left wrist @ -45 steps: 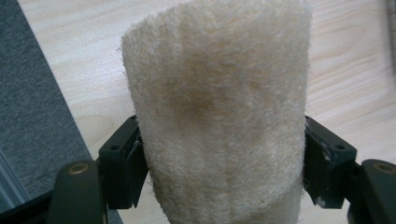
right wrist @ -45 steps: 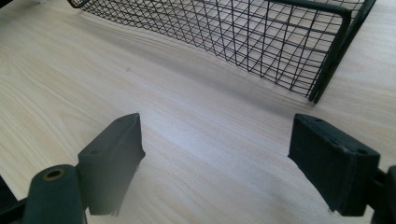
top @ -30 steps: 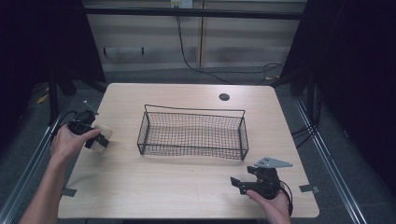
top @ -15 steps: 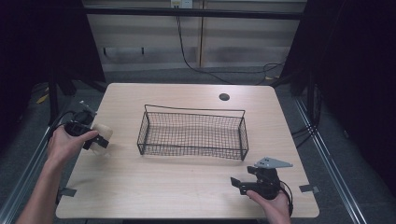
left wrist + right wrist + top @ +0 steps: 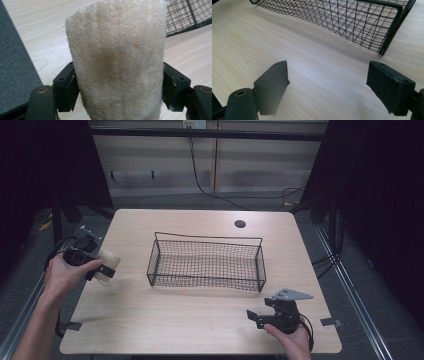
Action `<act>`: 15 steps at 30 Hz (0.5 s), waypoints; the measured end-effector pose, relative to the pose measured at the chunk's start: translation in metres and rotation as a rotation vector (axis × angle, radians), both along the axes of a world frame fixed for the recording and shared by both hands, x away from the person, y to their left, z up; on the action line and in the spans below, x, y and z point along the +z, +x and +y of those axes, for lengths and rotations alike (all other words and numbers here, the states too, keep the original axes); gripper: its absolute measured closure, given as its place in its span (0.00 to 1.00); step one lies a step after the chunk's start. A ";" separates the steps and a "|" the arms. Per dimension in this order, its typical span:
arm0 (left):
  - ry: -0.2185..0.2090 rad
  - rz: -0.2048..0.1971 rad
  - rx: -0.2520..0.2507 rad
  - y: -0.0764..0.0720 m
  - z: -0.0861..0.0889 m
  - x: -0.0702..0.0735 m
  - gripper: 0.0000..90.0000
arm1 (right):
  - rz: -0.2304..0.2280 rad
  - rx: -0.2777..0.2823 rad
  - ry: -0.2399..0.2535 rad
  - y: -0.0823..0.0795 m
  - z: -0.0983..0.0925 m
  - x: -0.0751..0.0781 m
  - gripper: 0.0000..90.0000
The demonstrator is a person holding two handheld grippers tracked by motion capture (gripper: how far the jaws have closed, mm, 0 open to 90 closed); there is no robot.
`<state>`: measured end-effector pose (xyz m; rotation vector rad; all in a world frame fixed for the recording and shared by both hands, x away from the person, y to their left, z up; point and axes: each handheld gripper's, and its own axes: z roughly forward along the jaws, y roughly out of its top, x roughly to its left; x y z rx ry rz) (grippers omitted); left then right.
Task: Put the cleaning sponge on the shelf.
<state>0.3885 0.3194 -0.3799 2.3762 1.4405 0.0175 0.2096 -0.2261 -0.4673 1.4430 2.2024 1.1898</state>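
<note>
Left gripper (image 5: 102, 270) pinches a cream fuzzy roll (image 5: 117, 60) between its jaws, above the table (image 5: 165, 325) near its left edge, left of the wire basket (image 5: 206, 262); right gripper (image 5: 256, 316) sits spread wide near the basket's front right corner

Cream fuzzy roll (image 5: 117, 62) cropped at top and bottom edges of left gripper view. Wire basket (image 5: 352, 20) cut off by upper edge of right gripper view. Left hand-held gripper (image 5: 92, 265) partly hidden beneath hand.
</note>
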 end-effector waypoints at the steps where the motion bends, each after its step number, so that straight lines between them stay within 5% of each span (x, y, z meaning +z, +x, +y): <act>1: -0.009 -0.003 0.002 -0.001 -0.001 0.002 0.31 | 0.001 0.000 -0.001 0.000 0.000 0.000 0.19; 15: -0.007 -0.005 -0.078 -0.006 -0.011 0.022 0.31 | 0.000 0.000 -0.002 0.000 0.000 0.000 0.19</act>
